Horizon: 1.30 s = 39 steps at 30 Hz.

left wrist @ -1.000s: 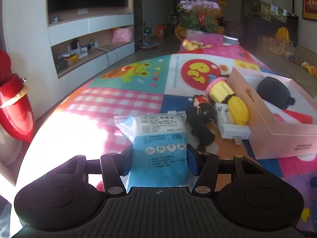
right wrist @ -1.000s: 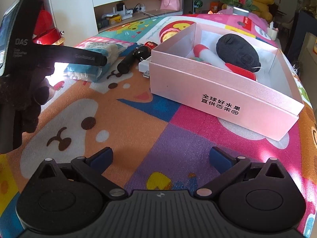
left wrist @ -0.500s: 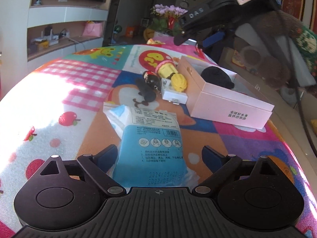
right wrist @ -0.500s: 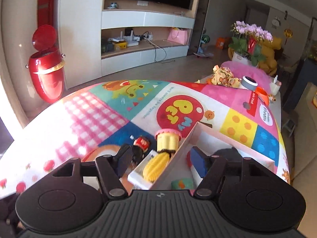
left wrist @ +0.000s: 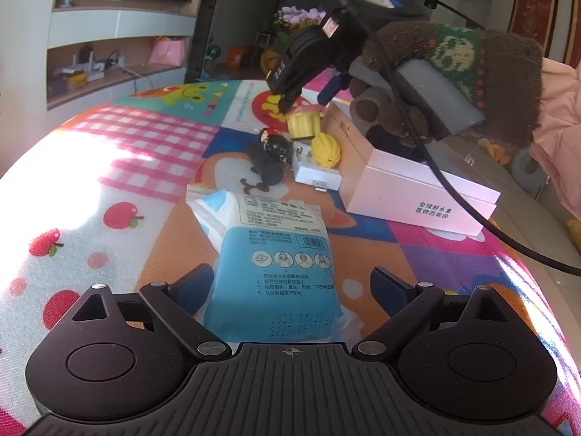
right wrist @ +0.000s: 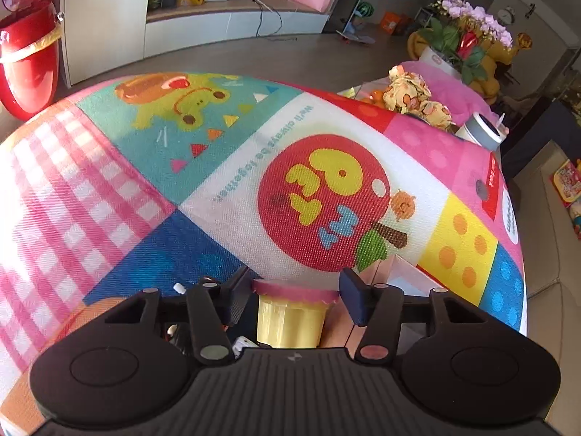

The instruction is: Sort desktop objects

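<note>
Hiding yellow toy's (right wrist: 288,321) lower half, right gripper (right wrist: 294,296)

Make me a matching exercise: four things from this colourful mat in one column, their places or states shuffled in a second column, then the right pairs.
Things
1. blue packet
2. yellow toy with pink rim
3. pink box
4. black keychain figure

Places or states
A. open-topped, on the right side of the mat in the left wrist view
B. flat between the wide-open left gripper jaws
C. between the right gripper jaws, which have just been closing
D. lying left of the white adapter

Pairs: 1-B, 2-C, 3-A, 4-D
</note>
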Available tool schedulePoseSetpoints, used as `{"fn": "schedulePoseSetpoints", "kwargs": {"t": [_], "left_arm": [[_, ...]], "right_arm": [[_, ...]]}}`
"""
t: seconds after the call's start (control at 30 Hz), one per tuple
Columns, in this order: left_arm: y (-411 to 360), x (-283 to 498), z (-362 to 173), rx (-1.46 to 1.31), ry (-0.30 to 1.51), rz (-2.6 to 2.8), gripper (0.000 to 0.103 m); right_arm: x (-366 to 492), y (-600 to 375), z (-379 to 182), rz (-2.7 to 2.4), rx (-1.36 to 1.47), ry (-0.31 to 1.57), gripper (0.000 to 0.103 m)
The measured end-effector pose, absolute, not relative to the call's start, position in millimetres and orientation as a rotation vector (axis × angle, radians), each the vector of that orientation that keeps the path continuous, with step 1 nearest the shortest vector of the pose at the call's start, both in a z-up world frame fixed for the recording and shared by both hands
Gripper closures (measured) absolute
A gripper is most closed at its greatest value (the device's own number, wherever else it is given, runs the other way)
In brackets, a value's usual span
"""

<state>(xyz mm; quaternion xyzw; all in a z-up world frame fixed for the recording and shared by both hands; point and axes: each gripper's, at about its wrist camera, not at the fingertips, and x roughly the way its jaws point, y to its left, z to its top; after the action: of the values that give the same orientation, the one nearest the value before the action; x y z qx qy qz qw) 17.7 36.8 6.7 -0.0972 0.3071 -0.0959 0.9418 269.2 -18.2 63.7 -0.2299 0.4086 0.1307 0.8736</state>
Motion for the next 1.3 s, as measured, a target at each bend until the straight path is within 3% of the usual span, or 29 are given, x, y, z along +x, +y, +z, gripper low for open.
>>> {"fn": "schedulePoseSetpoints", "kwargs": {"t": [0.07, 0.1, 0.23, 0.37, 0.43, 0.47, 0.5, 0.53, 0.87, 0.97, 1.1, 1.3], "left_arm": [[36.6, 17.8, 6.5, -0.197, 0.628, -0.195, 0.006], [36.4, 17.7, 6.6, -0.196, 0.628, -0.195, 0.006], [31.1, 19.1, 7.0, -0.163, 0.636, -0.186, 0.006], [27.9, 20.2, 6.9, -0.148, 0.641, -0.184, 0.004], [28.7, 20.5, 6.7, -0.161, 0.639, -0.188, 0.004], [28.3, 20.7, 6.7, -0.161, 0.639, -0.188, 0.004], [28.8, 20.5, 6.6, -0.159, 0.639, -0.188, 0.004], [28.8, 19.9, 6.7, -0.156, 0.639, -0.187, 0.004], [35.2, 18.1, 6.2, -0.194, 0.63, -0.202, 0.003], [36.1, 18.1, 6.3, -0.199, 0.631, -0.205, 0.003], [36.3, 18.1, 6.3, -0.201, 0.633, -0.207, 0.002], [36.2, 18.3, 6.3, -0.2, 0.636, -0.21, 0.002]], "right_arm": [[247.2, -30.4, 90.7, 0.344, -0.393, 0.807, 0.097], [235.2, -39.5, 104.7, 0.376, -0.341, 0.804, 0.099], [166.0, -82.4, 148.5, 0.472, -0.255, 0.7, 0.099], [141.3, -92.6, 151.7, 0.471, -0.311, 0.673, 0.096], [154.0, -88.9, 149.5, 0.459, -0.318, 0.675, 0.082], [164.1, -84.4, 146.5, 0.443, -0.332, 0.673, 0.06], [174.9, -77.5, 141.8, 0.432, -0.359, 0.677, 0.045], [188.0, -69.6, 133.1, 0.413, -0.389, 0.679, 0.044], [270.4, -10.6, 50.2, 0.23, -0.601, 0.847, 0.043], [269.0, -4.1, 44.3, 0.236, -0.634, 0.858, 0.053], [243.6, -10.5, 60.8, 0.282, -0.636, 0.778, 0.057], [164.7, -77.2, 134.2, 0.441, -0.373, 0.705, 0.057]]}}
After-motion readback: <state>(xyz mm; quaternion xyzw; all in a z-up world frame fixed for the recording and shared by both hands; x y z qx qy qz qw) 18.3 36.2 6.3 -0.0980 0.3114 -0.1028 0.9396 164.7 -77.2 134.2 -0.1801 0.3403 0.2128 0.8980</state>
